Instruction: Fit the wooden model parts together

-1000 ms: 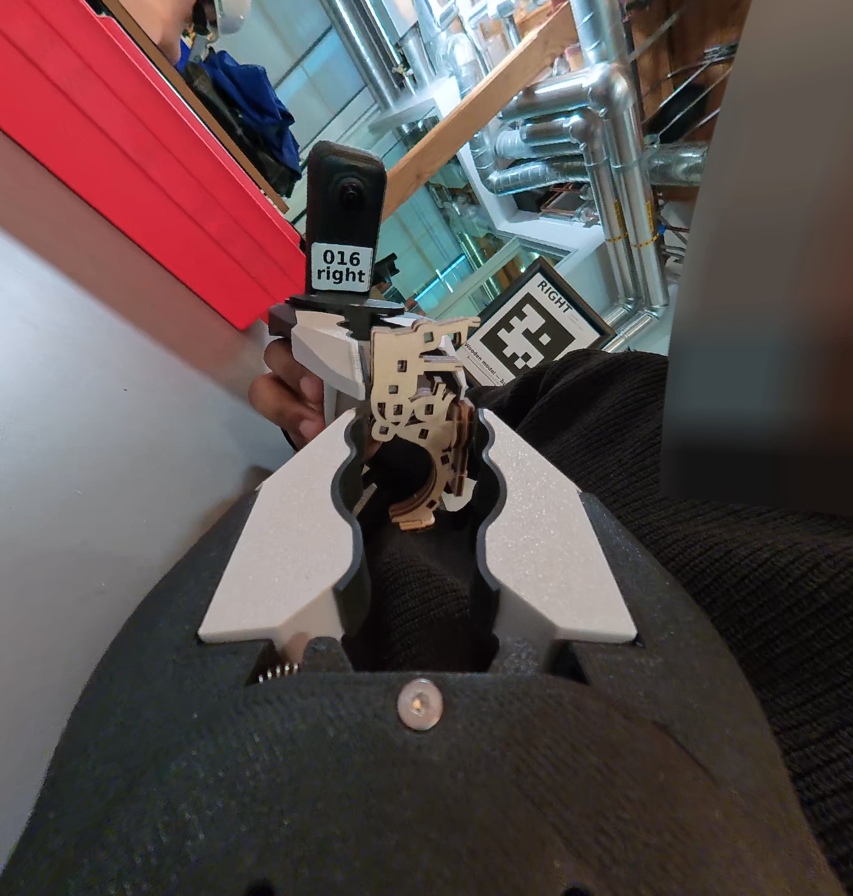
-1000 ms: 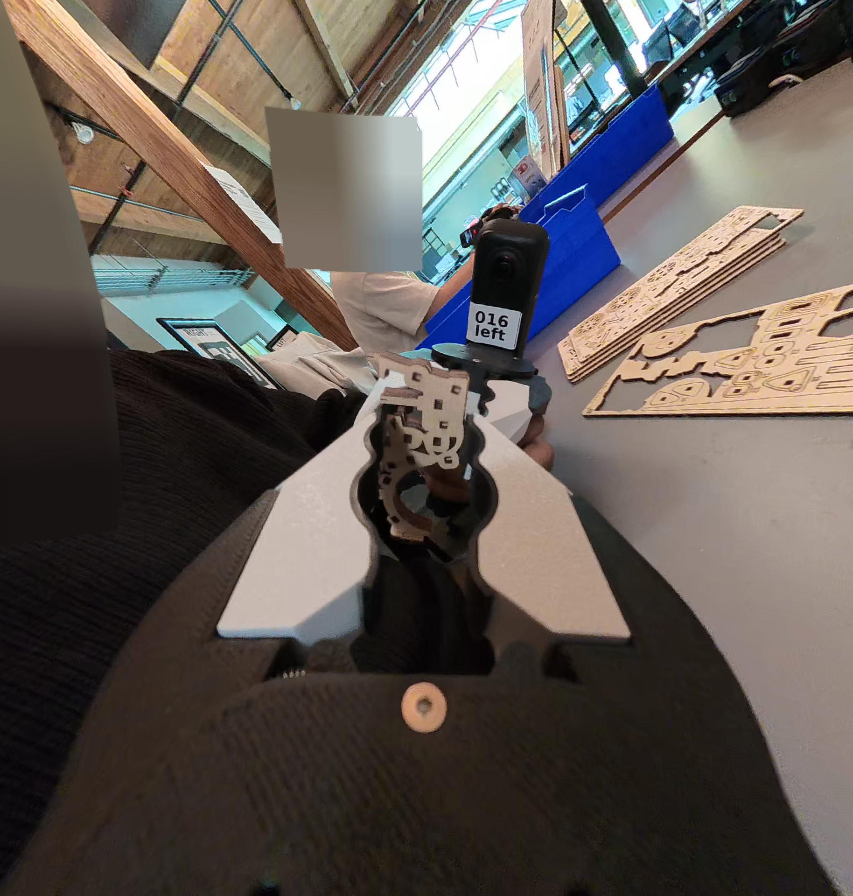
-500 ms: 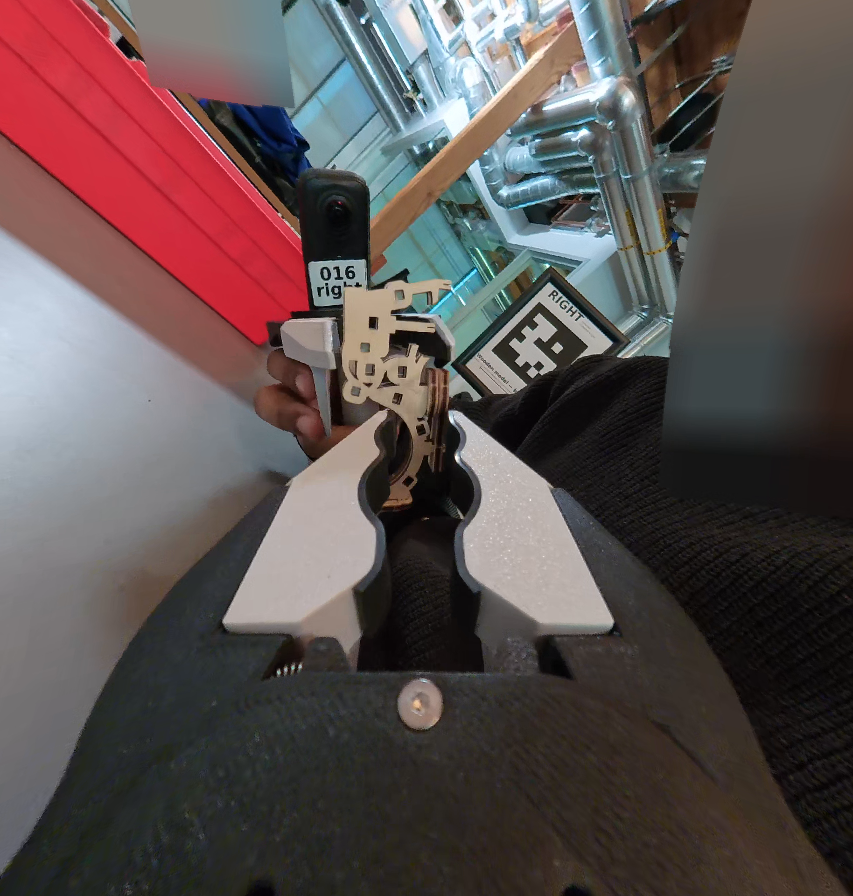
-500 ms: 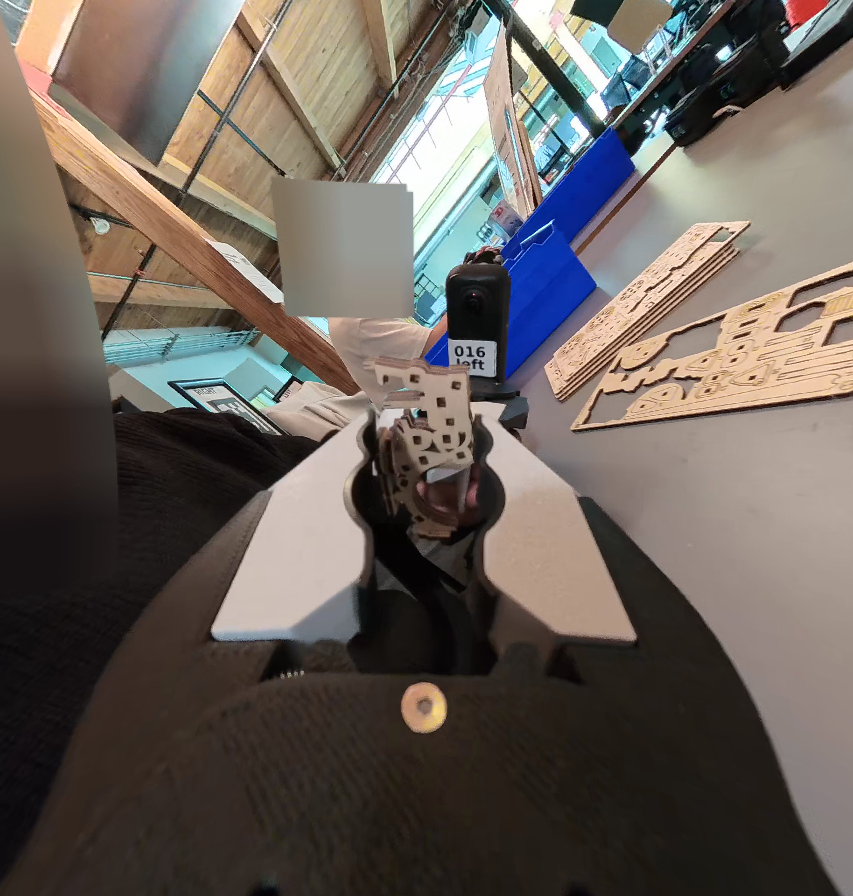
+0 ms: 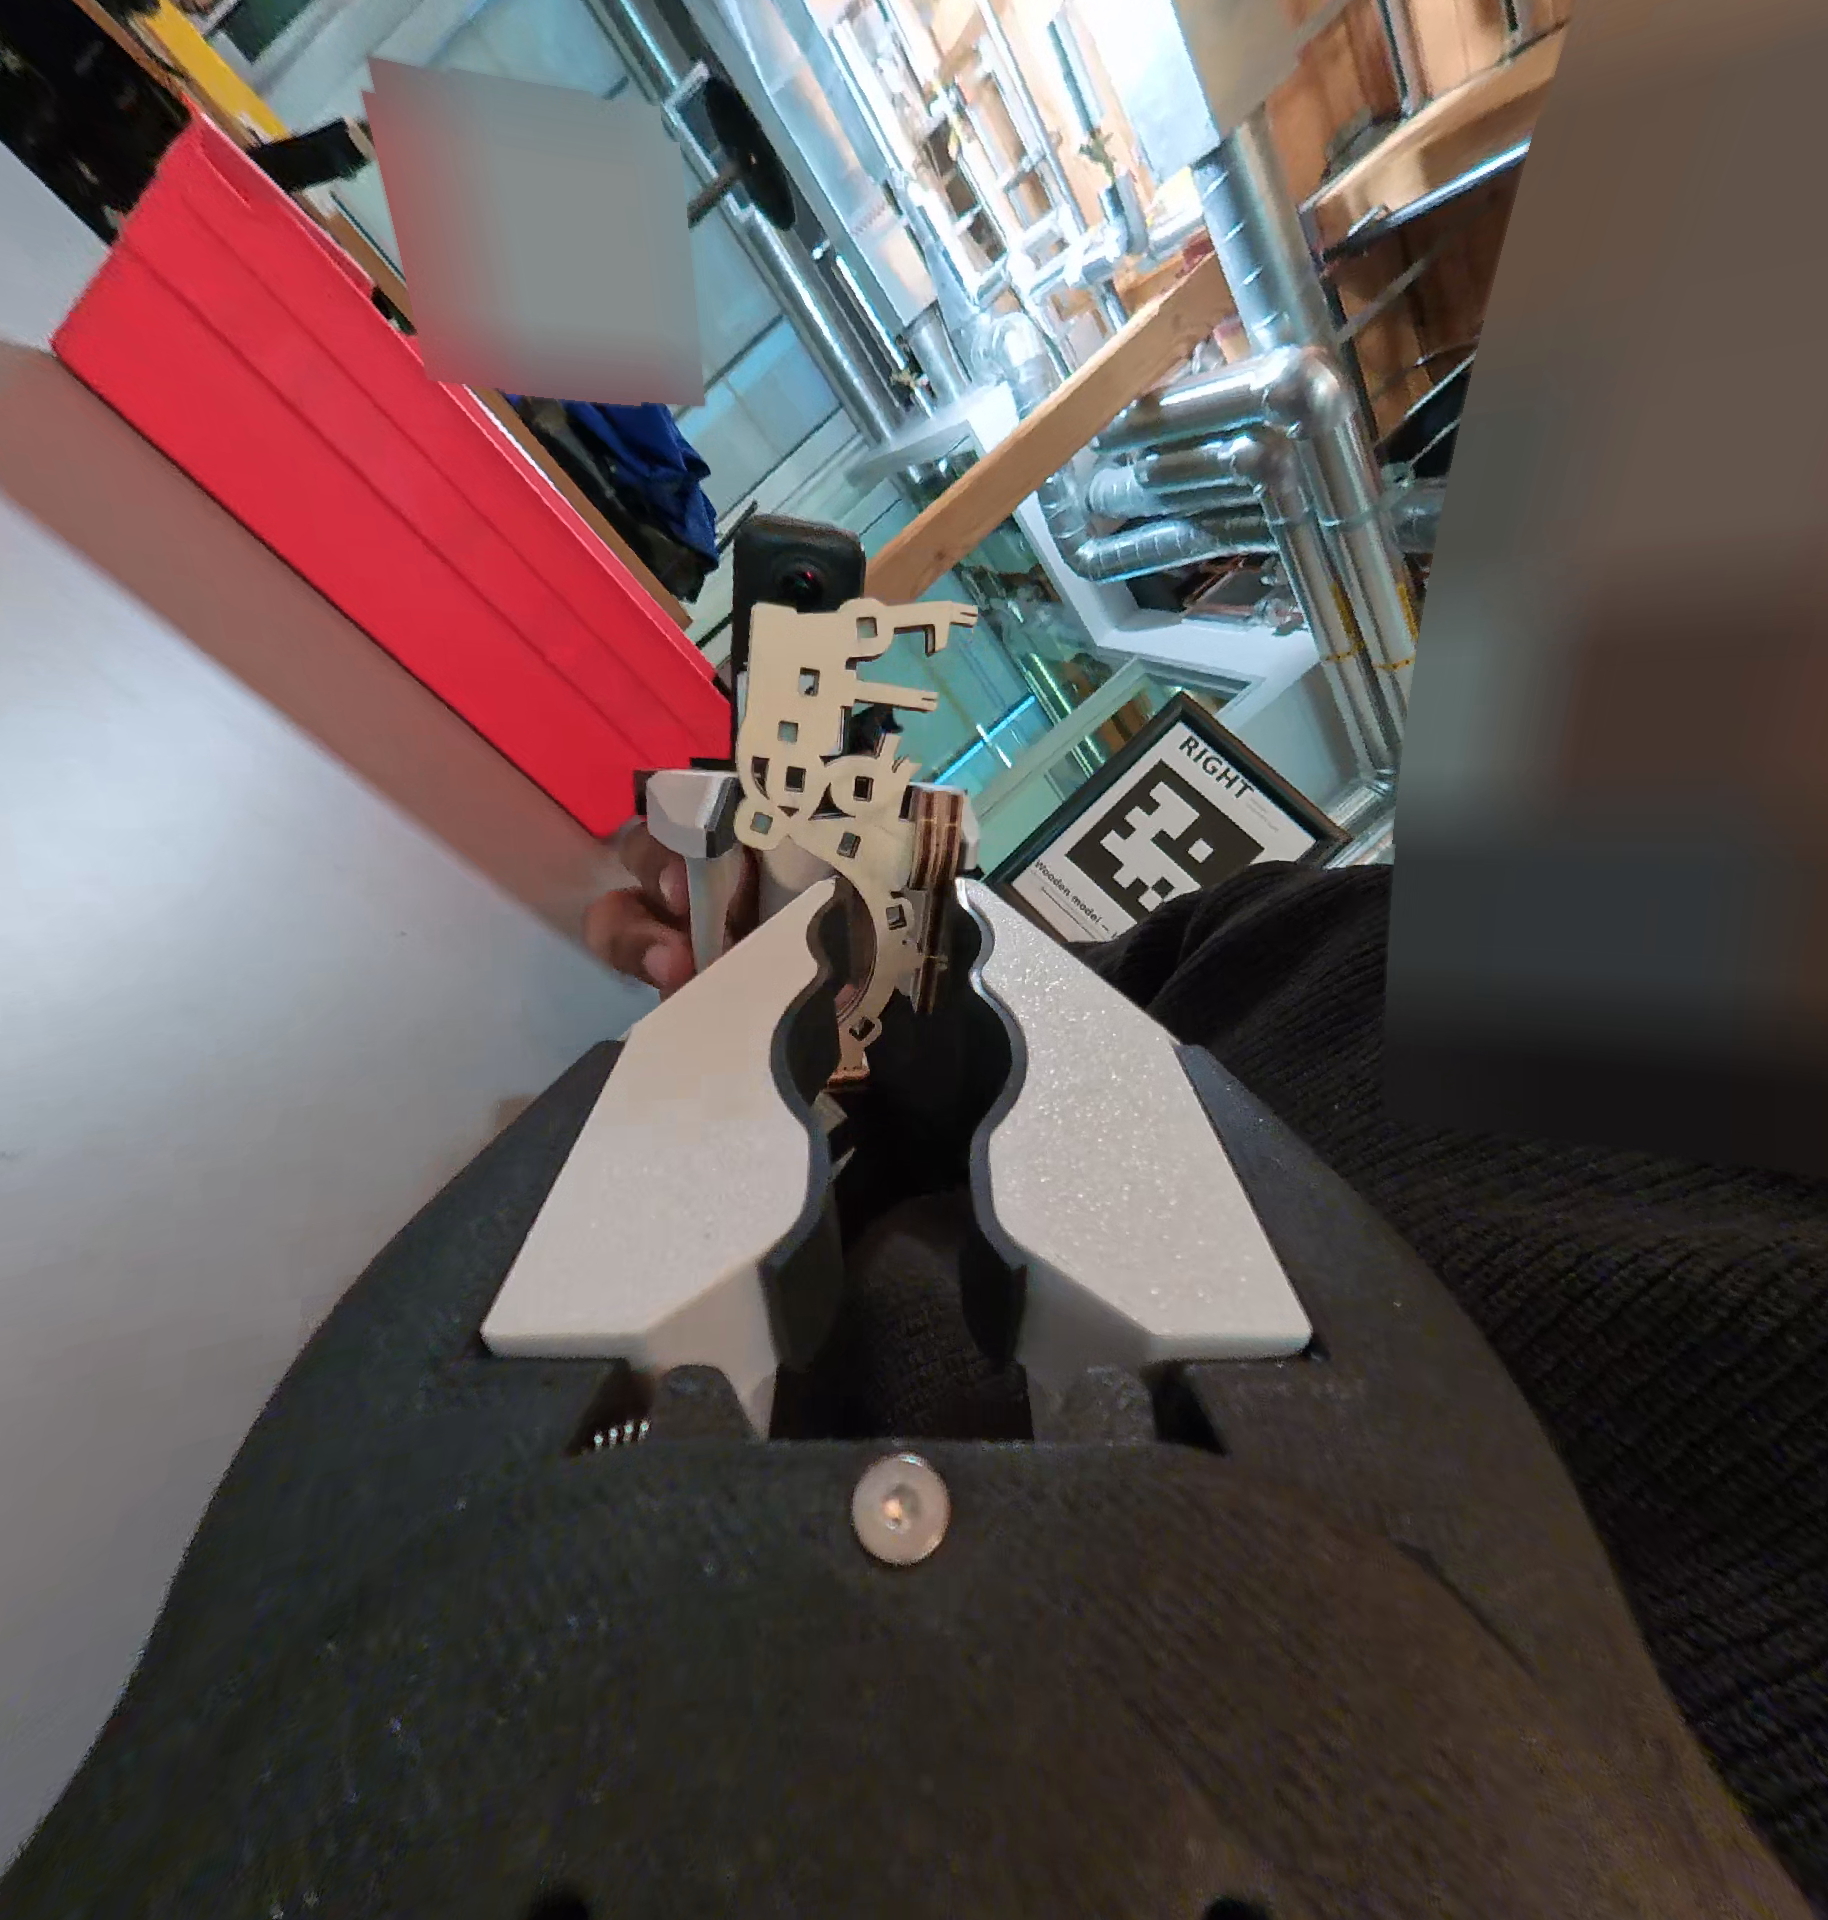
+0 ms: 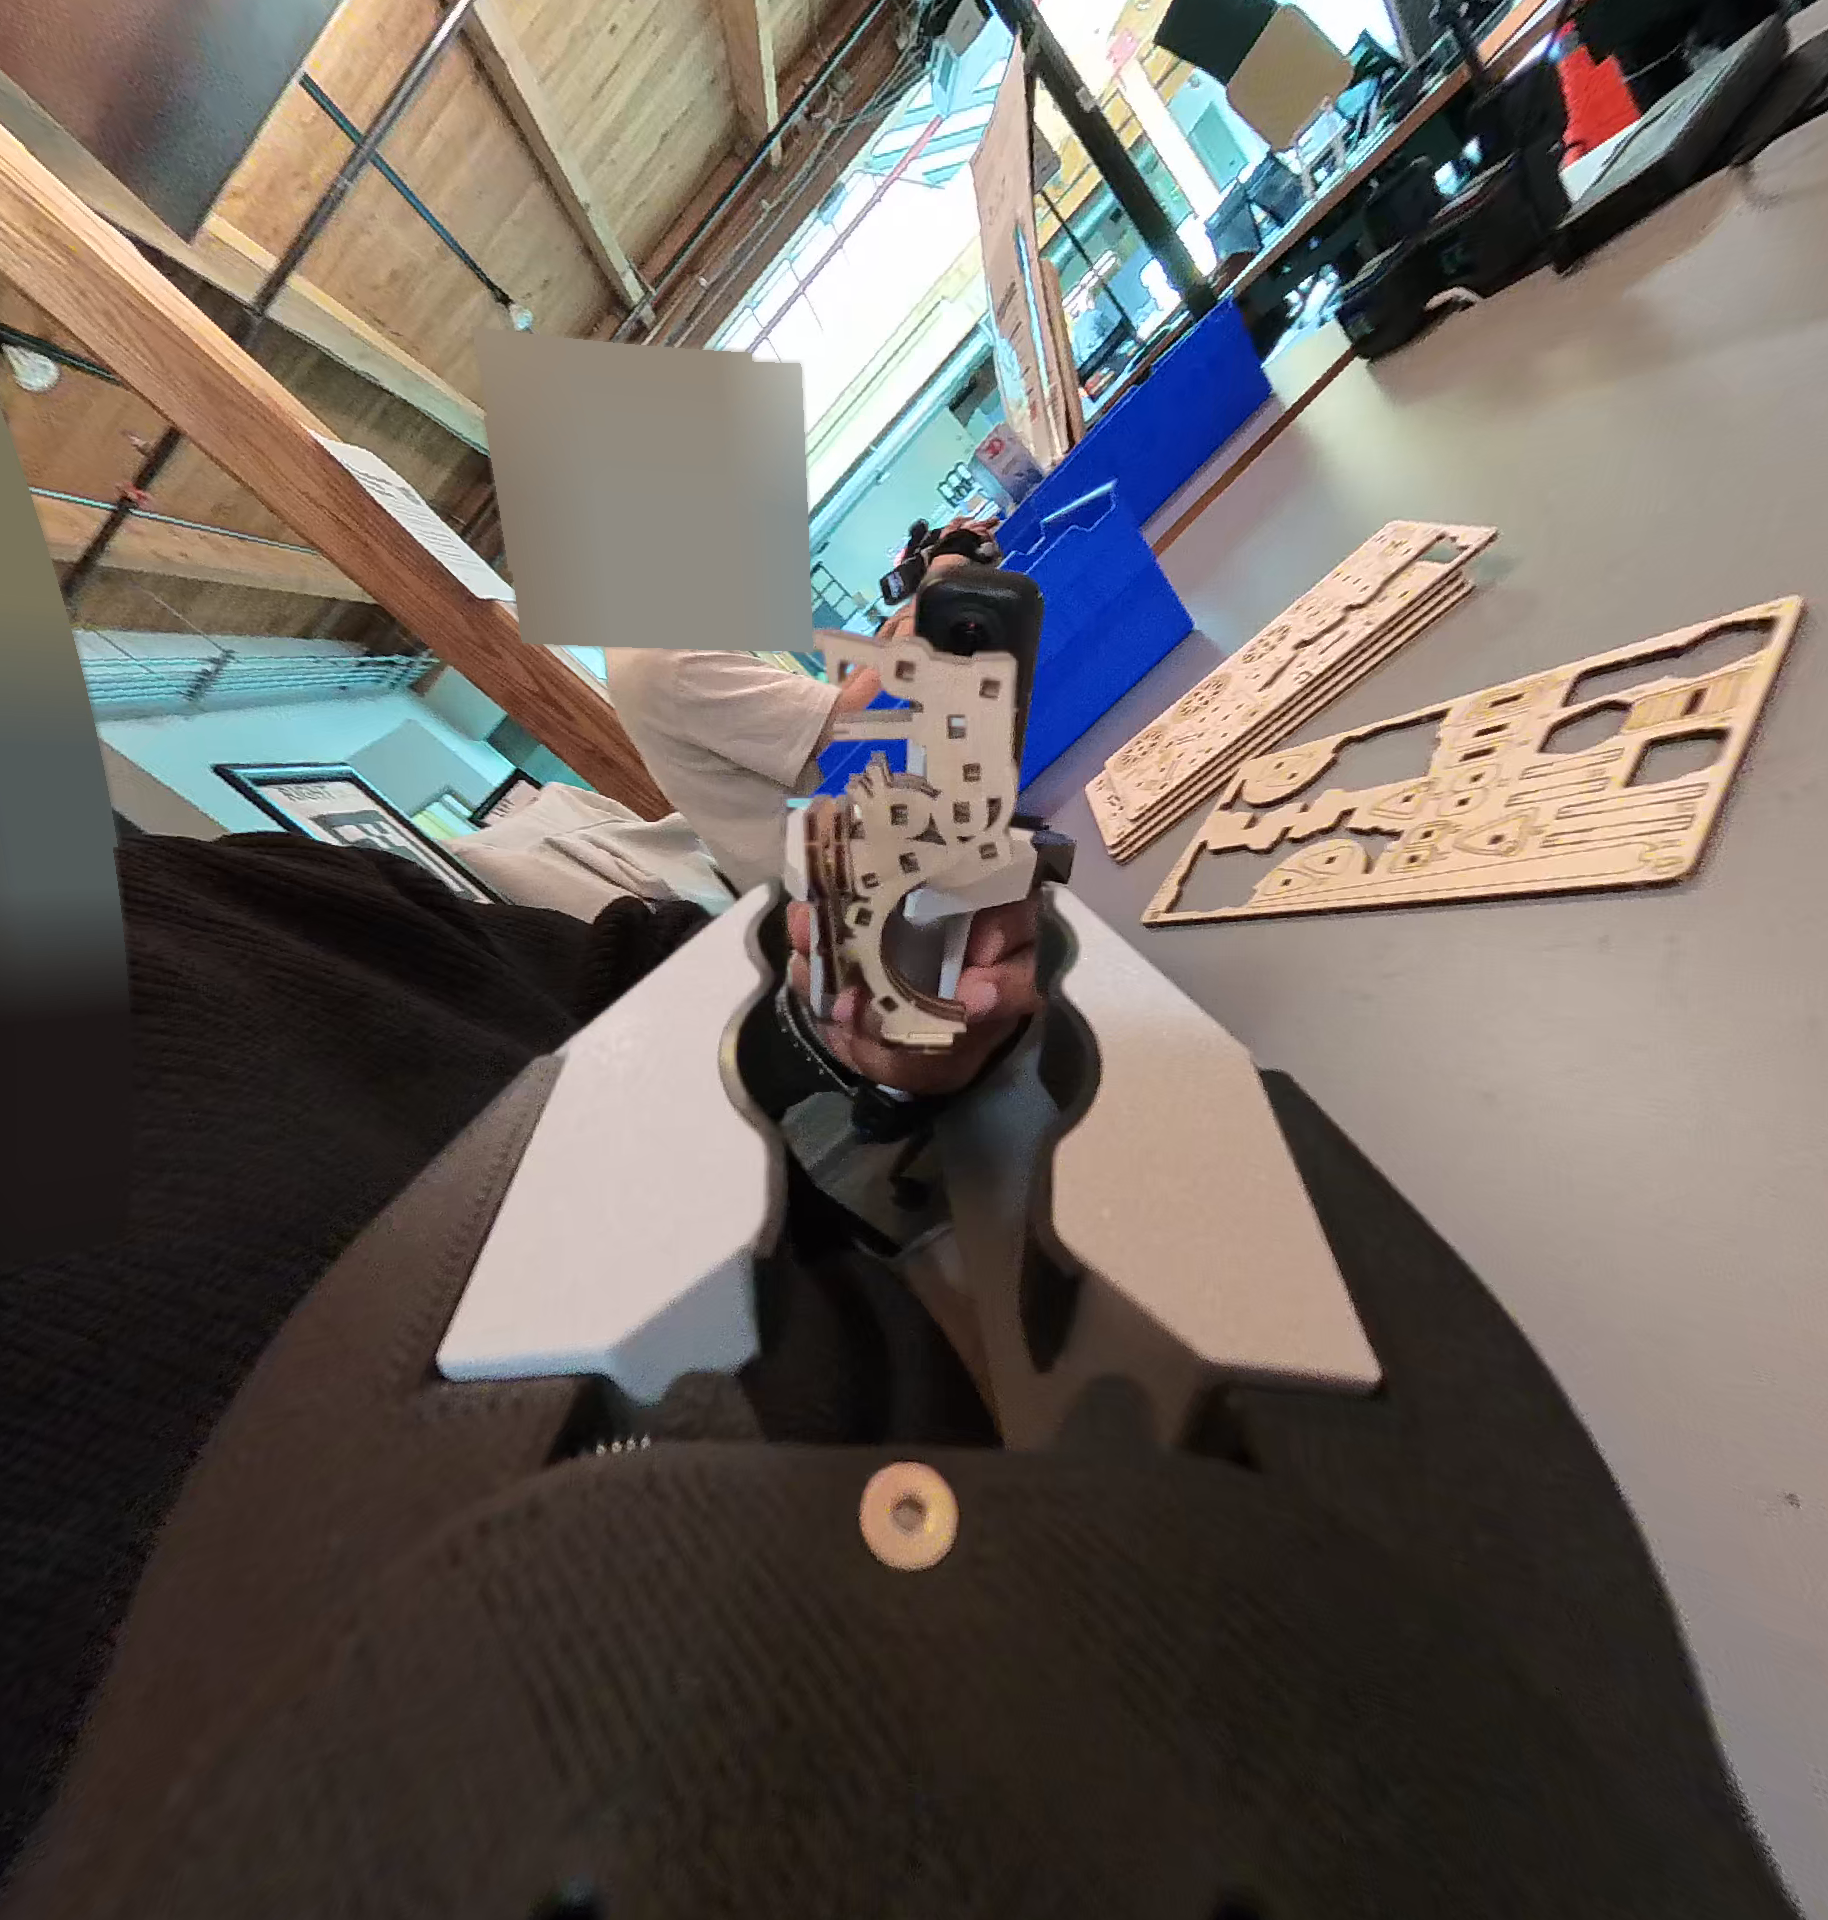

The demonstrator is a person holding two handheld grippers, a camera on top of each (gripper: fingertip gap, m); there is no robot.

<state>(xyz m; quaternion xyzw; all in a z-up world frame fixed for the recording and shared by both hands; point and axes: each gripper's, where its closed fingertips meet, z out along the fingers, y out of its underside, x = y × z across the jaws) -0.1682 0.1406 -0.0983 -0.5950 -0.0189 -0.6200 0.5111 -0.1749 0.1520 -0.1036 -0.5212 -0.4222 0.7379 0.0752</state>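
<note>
A pale wooden model point(image 5: 837, 727) of flat slotted plates is held upright between the two facing grippers. My left gripper point(image 5: 894, 904) is shut on its lower curved part. In the right wrist view the model point(image 6: 941, 790) stands just beyond my right gripper point(image 6: 910, 914), whose jaws are wide apart and not touching it. The left gripper's white fingers point(image 6: 993, 883) clamp it there, with a hand behind. In the left wrist view a finger of the right gripper point(image 5: 686, 831) stands to the left of the model.
On the grey table point(image 6: 1512, 1195) lie a cut-out wooden sheet point(image 6: 1512, 790) and a stack of sheets point(image 6: 1294, 686), with a blue bin point(image 6: 1097, 613) behind. Red boxes point(image 5: 370, 436) stand at the left. A framed marker card point(image 5: 1180, 831) and a black sleeve point(image 5: 1512, 1299) are close by. Less than 4 cm separates the two grippers' tips.
My left gripper has closed on the model. My right gripper has opened and let it go. Both grippers have tilted, and the model now sits higher in both views.
</note>
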